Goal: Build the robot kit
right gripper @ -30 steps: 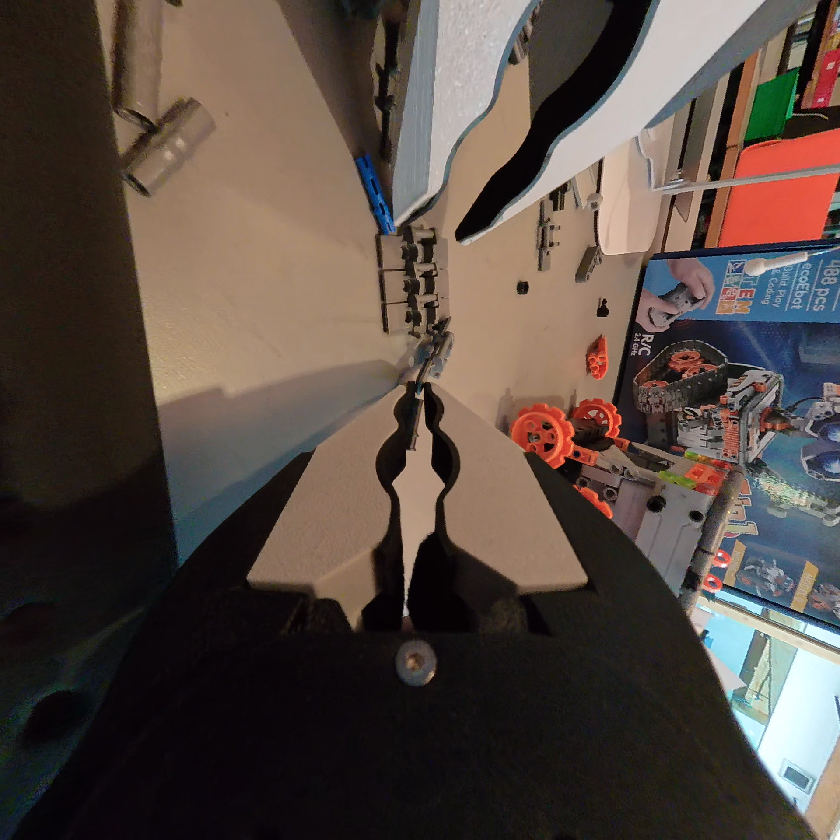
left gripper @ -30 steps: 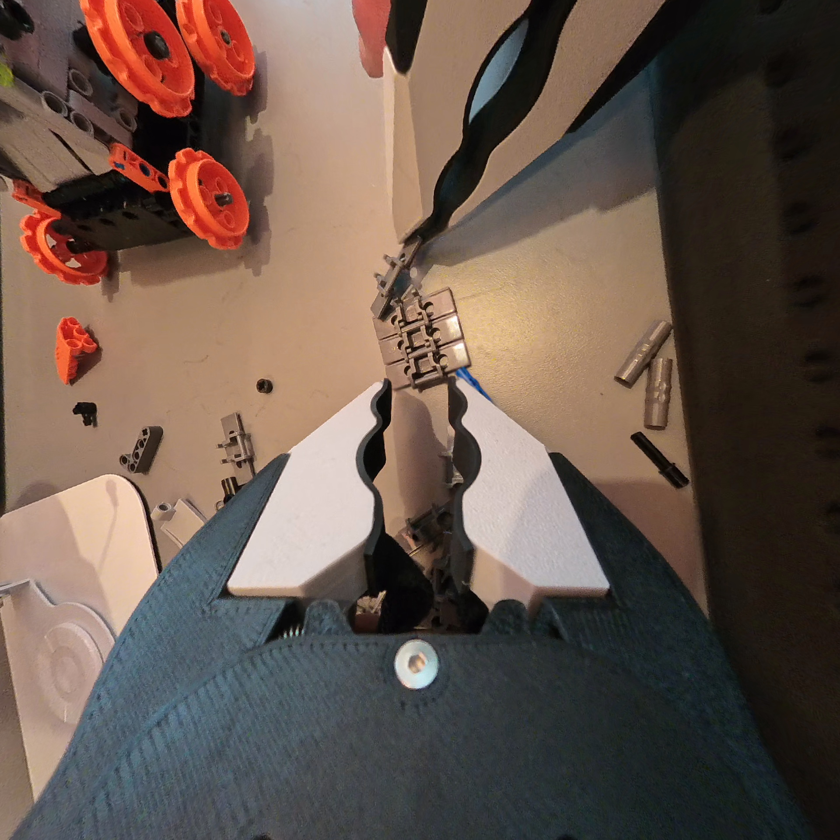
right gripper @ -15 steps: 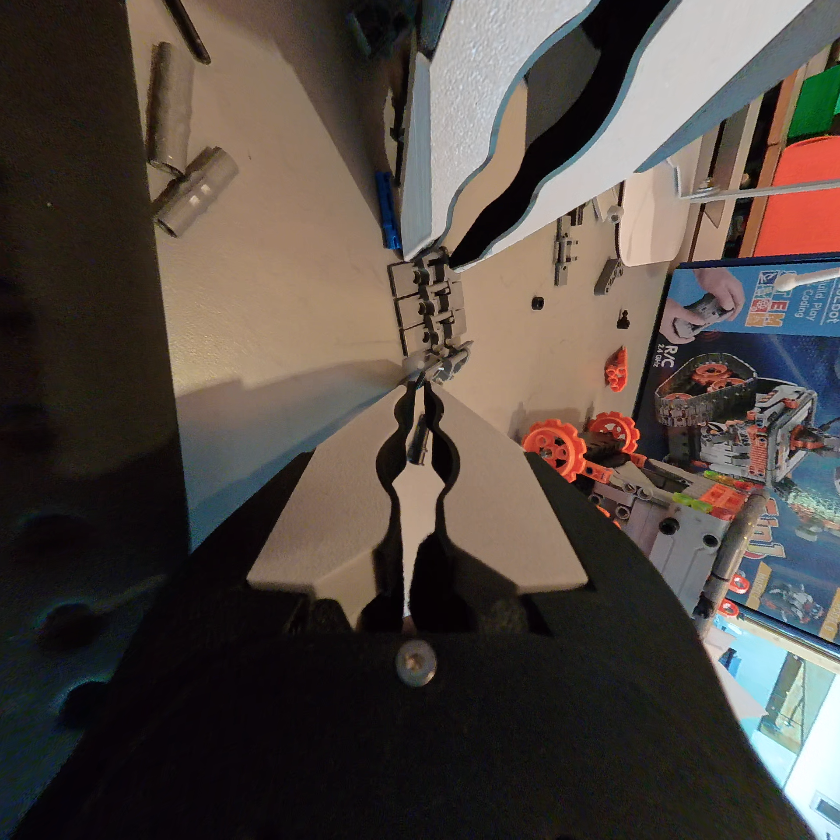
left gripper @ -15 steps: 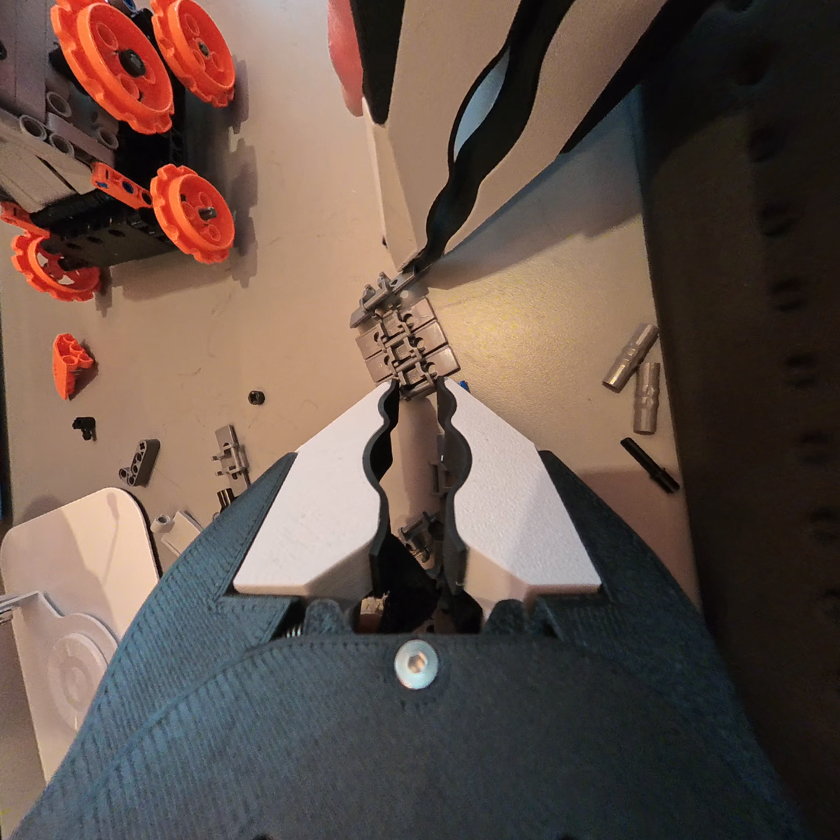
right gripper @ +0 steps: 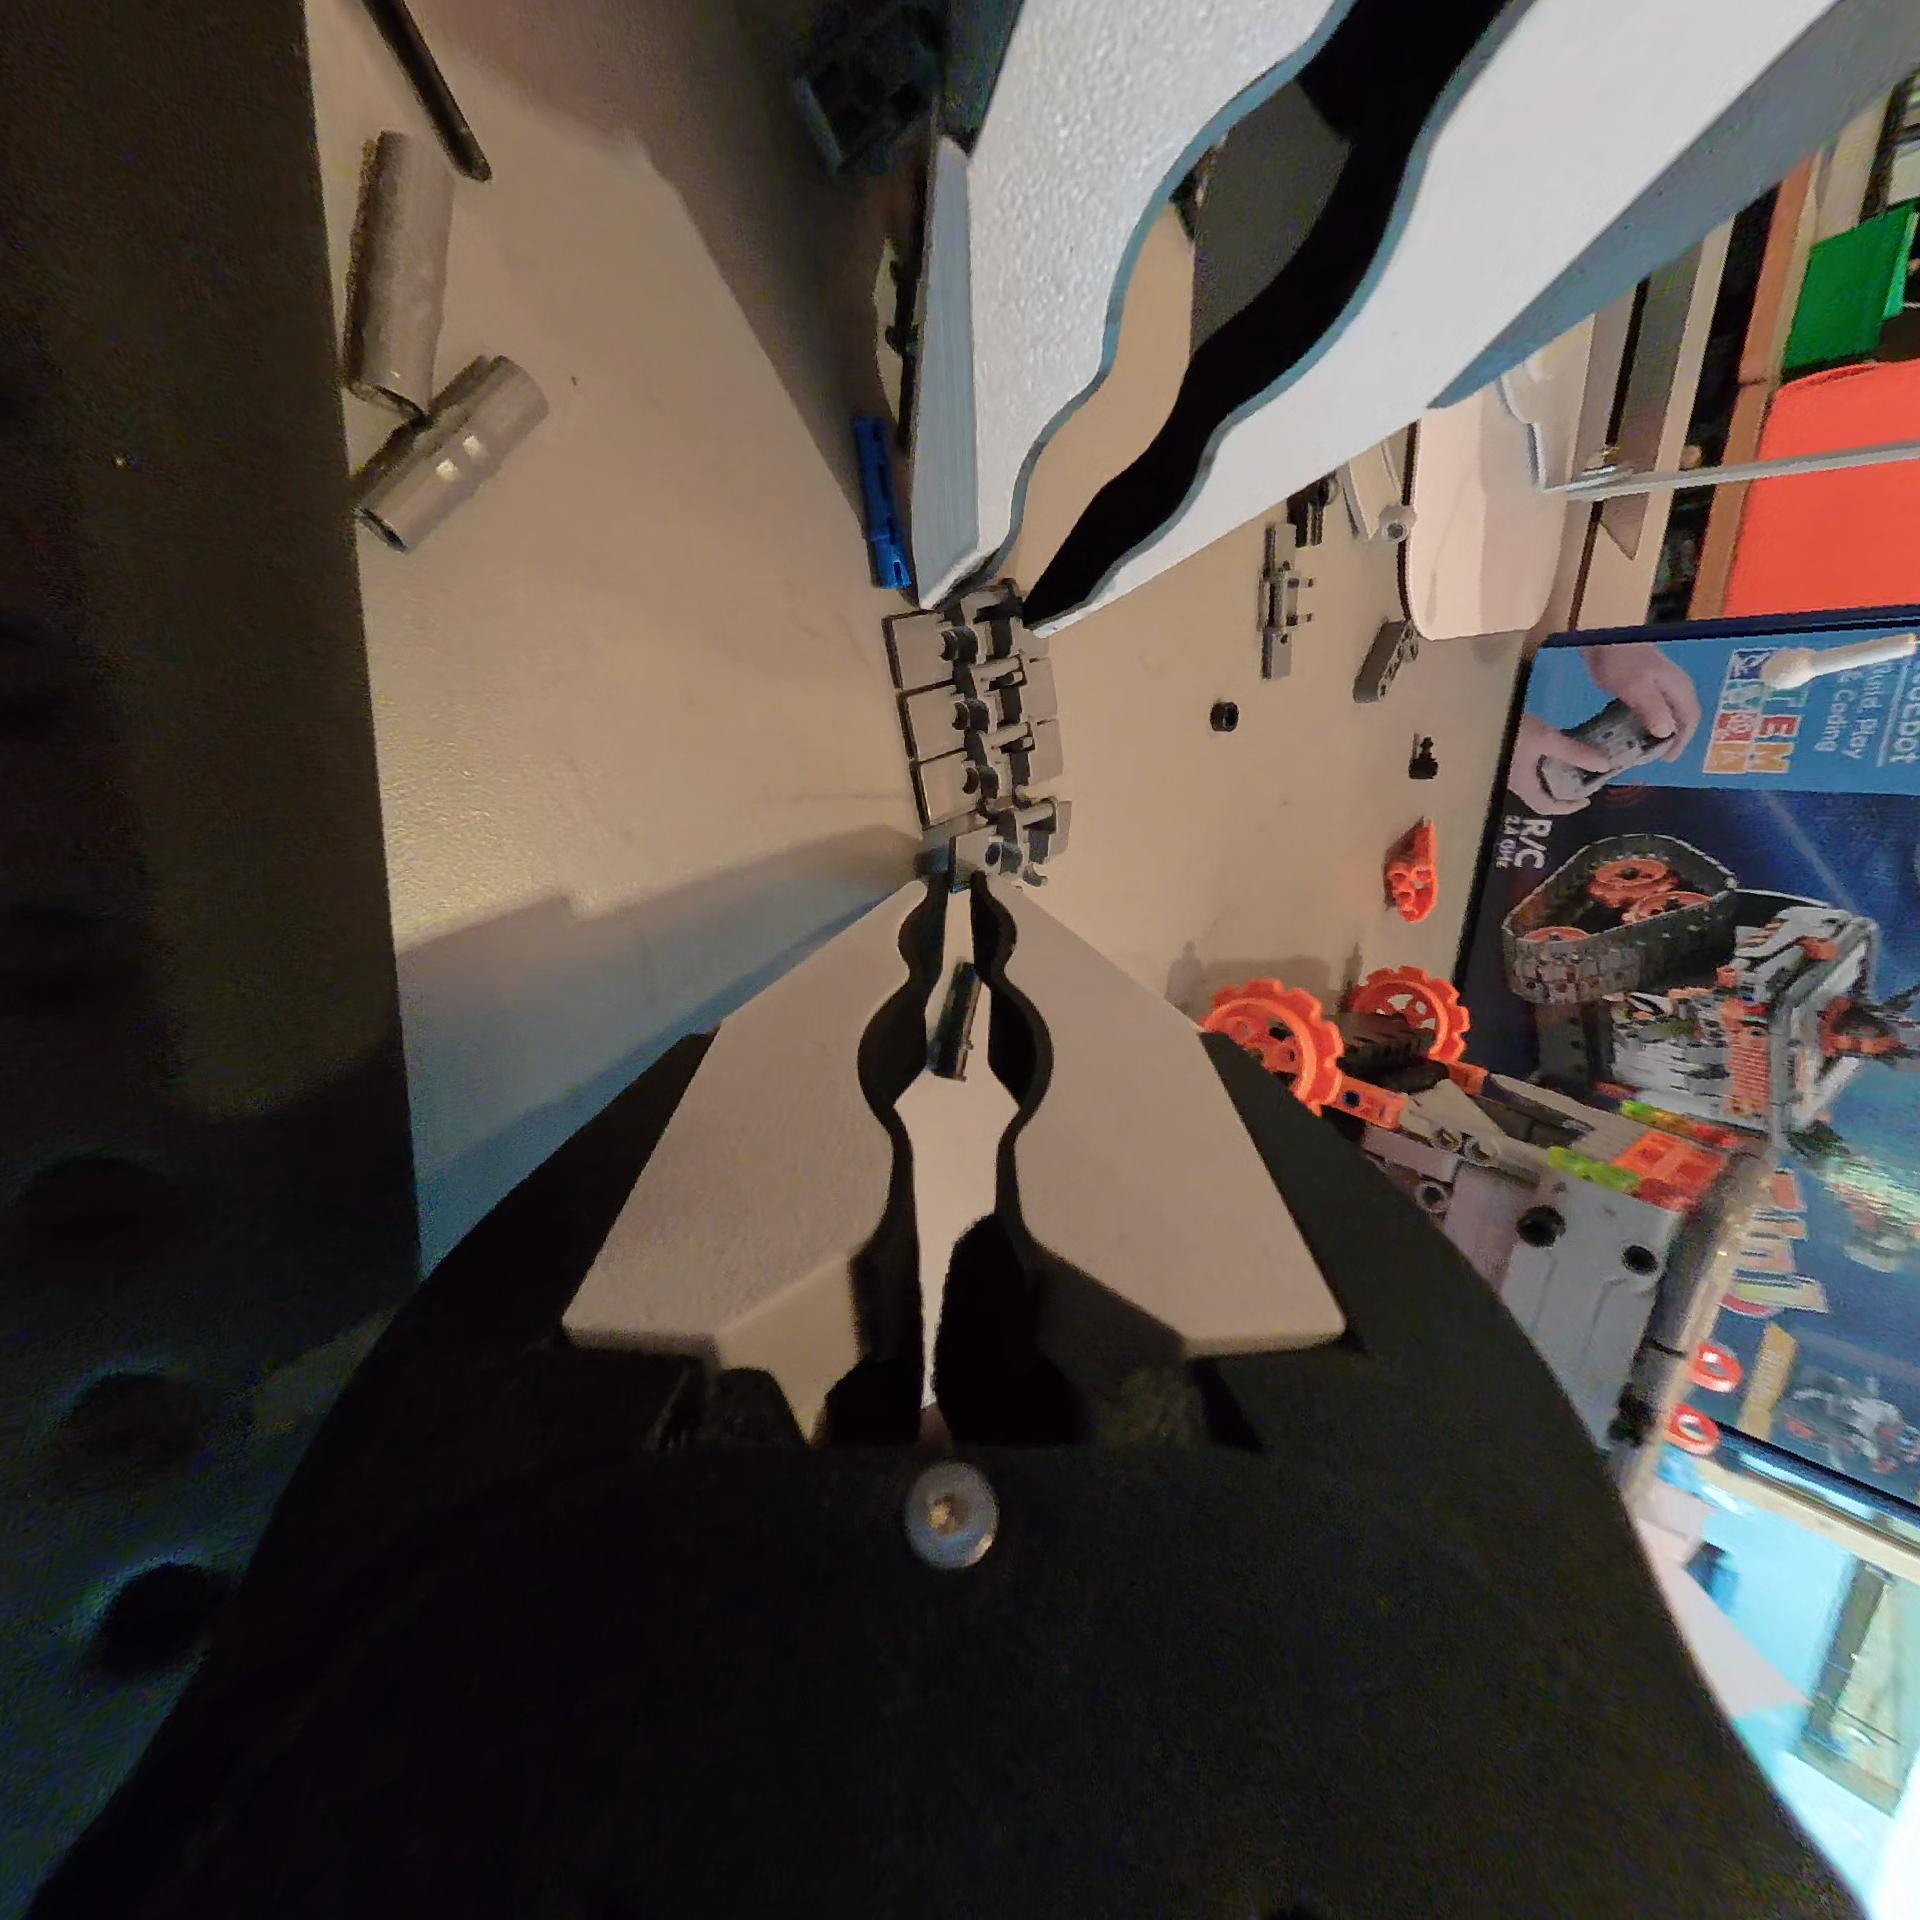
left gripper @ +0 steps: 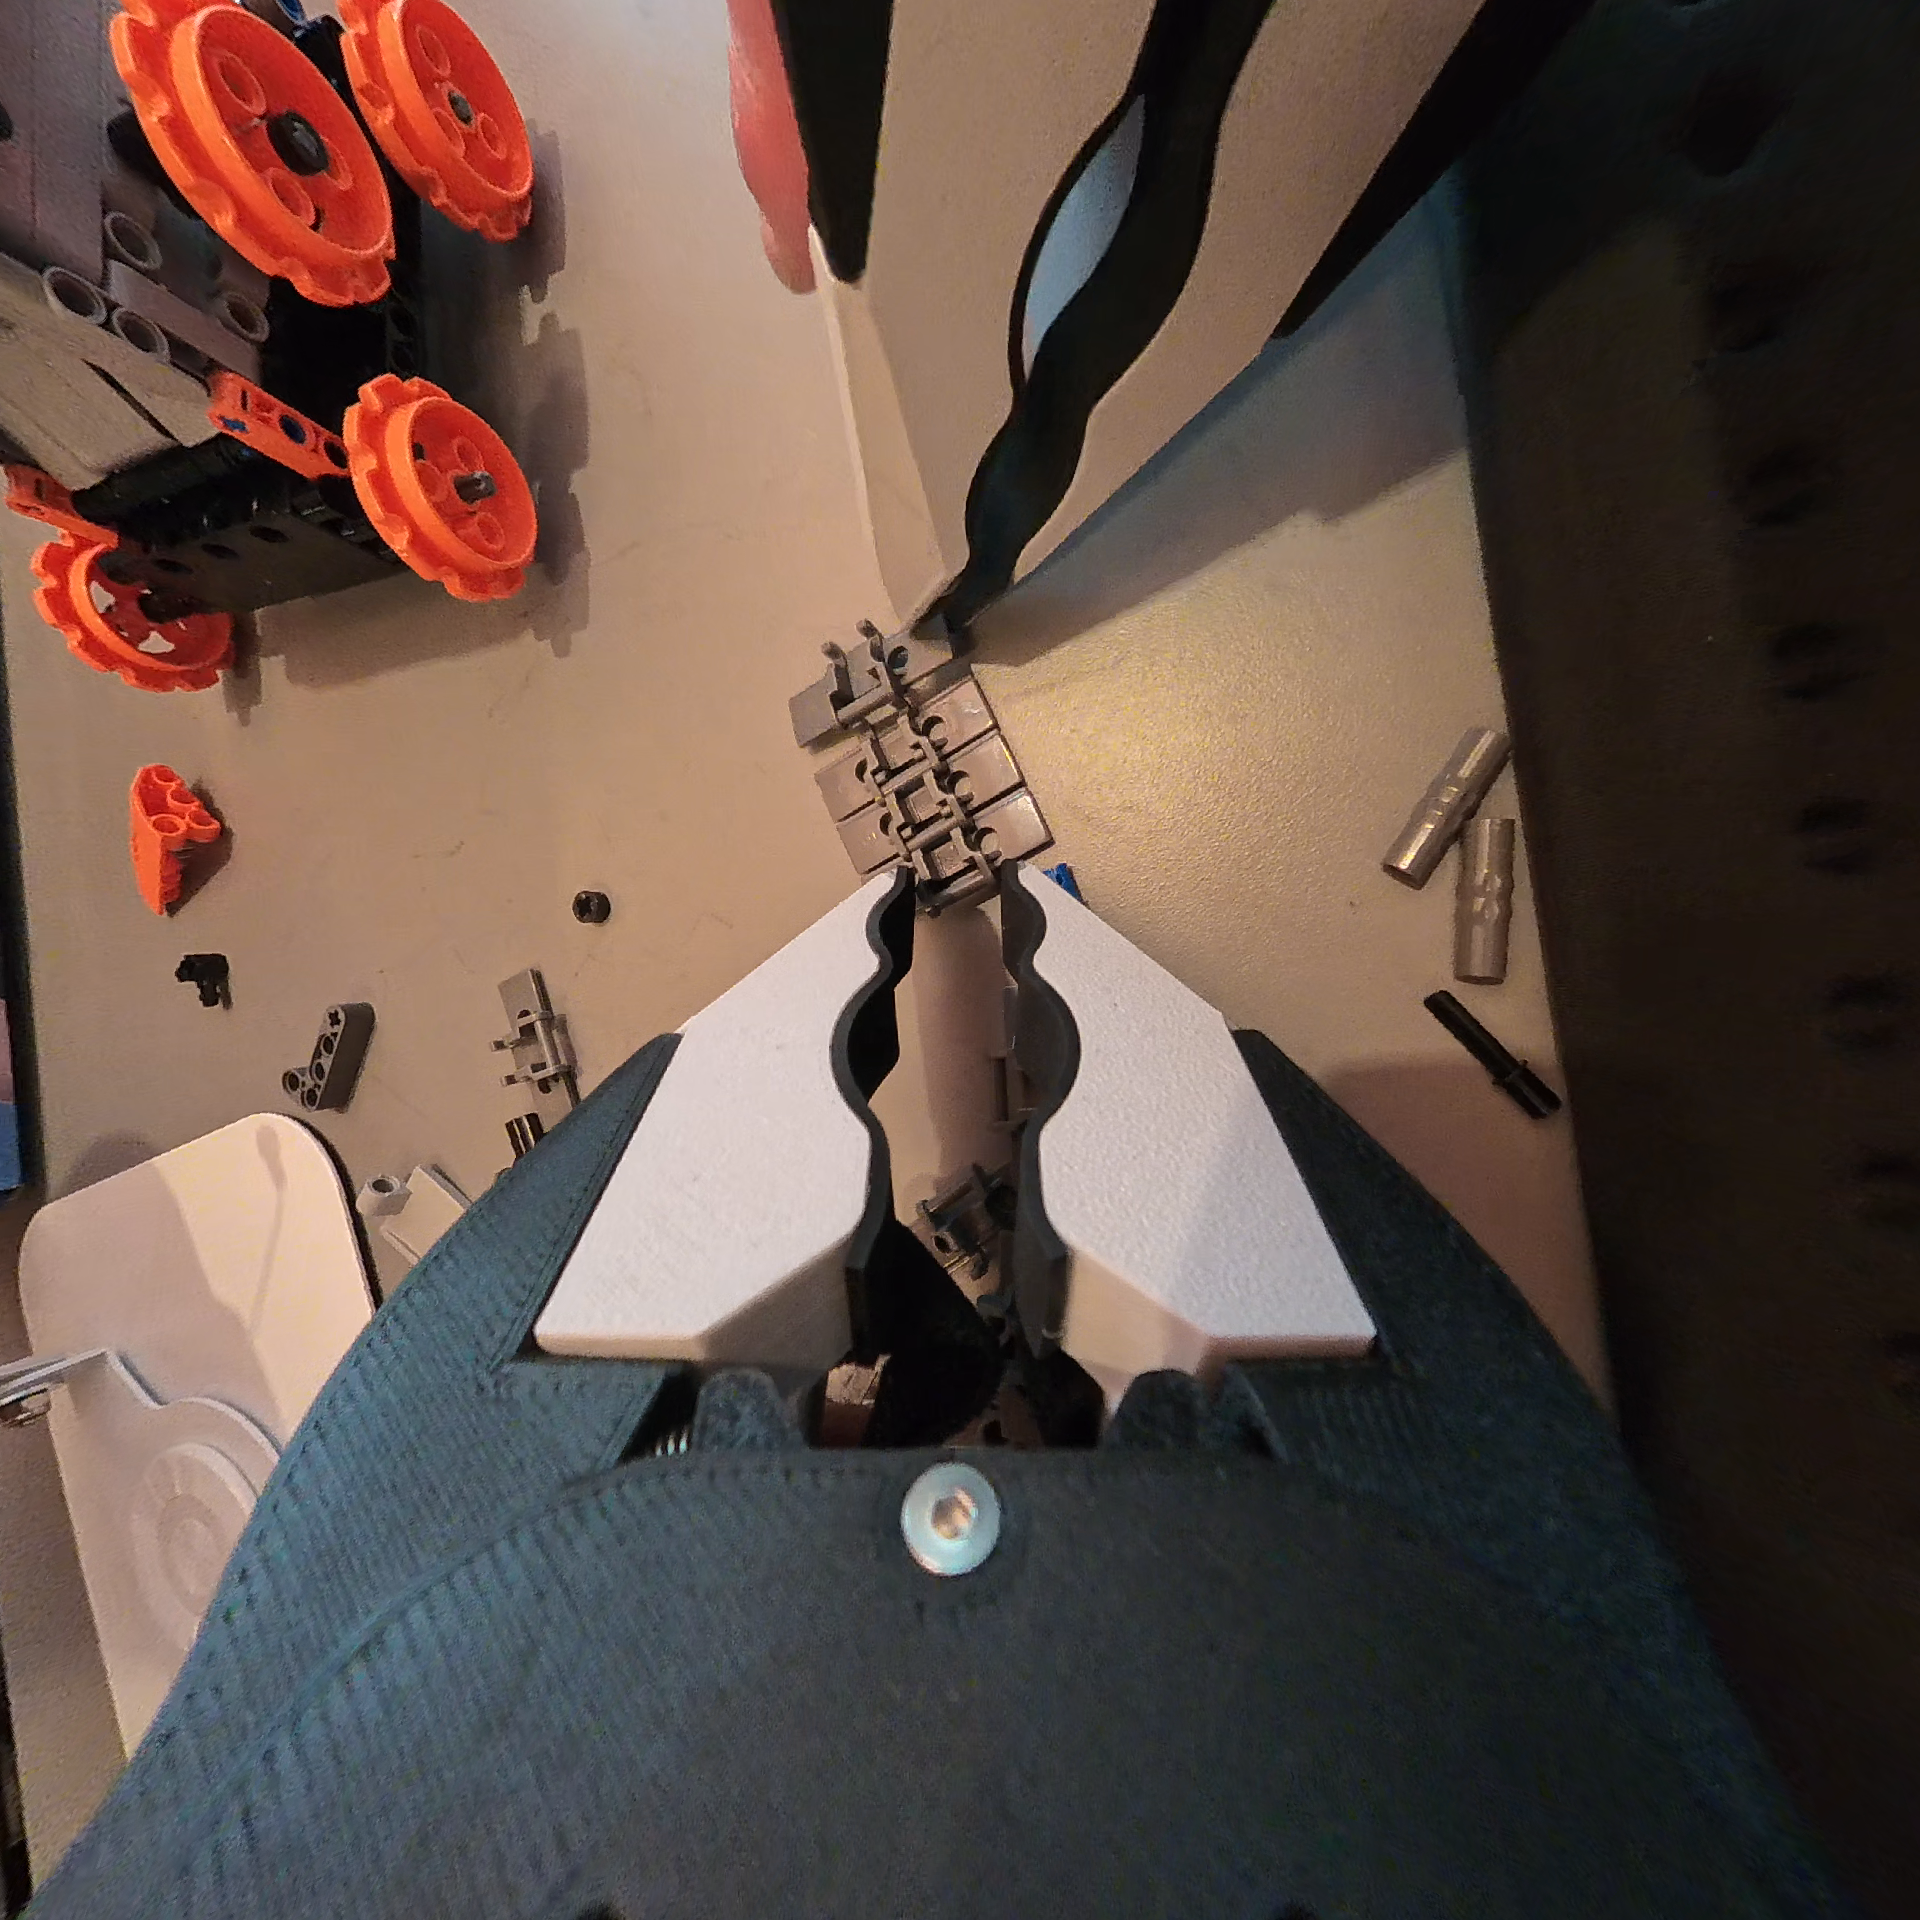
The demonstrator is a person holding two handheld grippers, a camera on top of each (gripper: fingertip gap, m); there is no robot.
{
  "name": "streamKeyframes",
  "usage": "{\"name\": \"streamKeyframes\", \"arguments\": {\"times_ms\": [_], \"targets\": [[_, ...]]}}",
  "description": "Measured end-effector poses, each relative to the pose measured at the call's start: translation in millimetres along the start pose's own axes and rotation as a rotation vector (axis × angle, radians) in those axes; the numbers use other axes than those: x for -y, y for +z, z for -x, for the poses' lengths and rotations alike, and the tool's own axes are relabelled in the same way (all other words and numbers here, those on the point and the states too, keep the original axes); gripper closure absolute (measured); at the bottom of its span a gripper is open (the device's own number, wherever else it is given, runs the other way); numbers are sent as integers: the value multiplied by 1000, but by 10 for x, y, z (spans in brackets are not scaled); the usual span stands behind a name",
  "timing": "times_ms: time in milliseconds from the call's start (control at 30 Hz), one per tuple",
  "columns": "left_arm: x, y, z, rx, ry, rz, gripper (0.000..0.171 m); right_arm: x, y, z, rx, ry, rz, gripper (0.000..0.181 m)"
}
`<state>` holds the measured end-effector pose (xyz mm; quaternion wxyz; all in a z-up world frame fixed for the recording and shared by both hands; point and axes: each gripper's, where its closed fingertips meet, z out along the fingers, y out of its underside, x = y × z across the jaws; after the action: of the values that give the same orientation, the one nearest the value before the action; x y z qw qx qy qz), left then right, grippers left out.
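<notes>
We've got both grippers clamped on the grey track-link strip (left gripper: 928, 781): left gripper (left gripper: 956, 883) near end, right gripper (right gripper: 951, 883) far end link.

1. The strip of track links (left gripper: 925, 779) is plain grey, as is the single link (left gripper: 535, 1029) lying apart.
2. The toothed wheels (left gripper: 442, 486) on the toy vehicle are bright orange; its frame (left gripper: 239, 509) is black.
3. The left gripper (left gripper: 956, 888) is shown with pale grey fingers (left gripper: 758, 1132) edged in black, on a ribbed dark teal body.
4. The right gripper (right gripper: 958, 883) is shown with pale grey fingers (right gripper: 1122, 1122) on a black body.
5. The table (left gripper: 665, 727) is beige.
6. The two tubes (left gripper: 1475, 842) are silver-grey.
7. The box (right gripper: 1704, 935) is blue with a printed picture.
8. The small peg (right gripper: 881, 509) is blue.
</notes>
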<state>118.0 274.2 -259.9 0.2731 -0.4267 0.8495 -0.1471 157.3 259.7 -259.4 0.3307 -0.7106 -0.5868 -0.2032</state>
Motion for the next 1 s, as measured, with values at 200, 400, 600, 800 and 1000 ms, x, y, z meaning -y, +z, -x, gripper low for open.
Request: {"name": "streamKeyframes", "arguments": {"times_ms": [200,400,600,800,1000], "targets": [[-6,-1,10,0,6,-1,155,0,2,13,28,16,-41,181],[-6,0,16,-3,9,-4,155,26,1,30,43,-2,-82,181],[-25,1,53,7,14,0,156,6,-59,-62,13,-1,-117,181],[-21,-33,90,20,6,-2,155,-20,-122,-109,178,239,-192,156],[-7,-38,113,23,3,-7,154,-178,19,-157,271,436,-191,161]]}}
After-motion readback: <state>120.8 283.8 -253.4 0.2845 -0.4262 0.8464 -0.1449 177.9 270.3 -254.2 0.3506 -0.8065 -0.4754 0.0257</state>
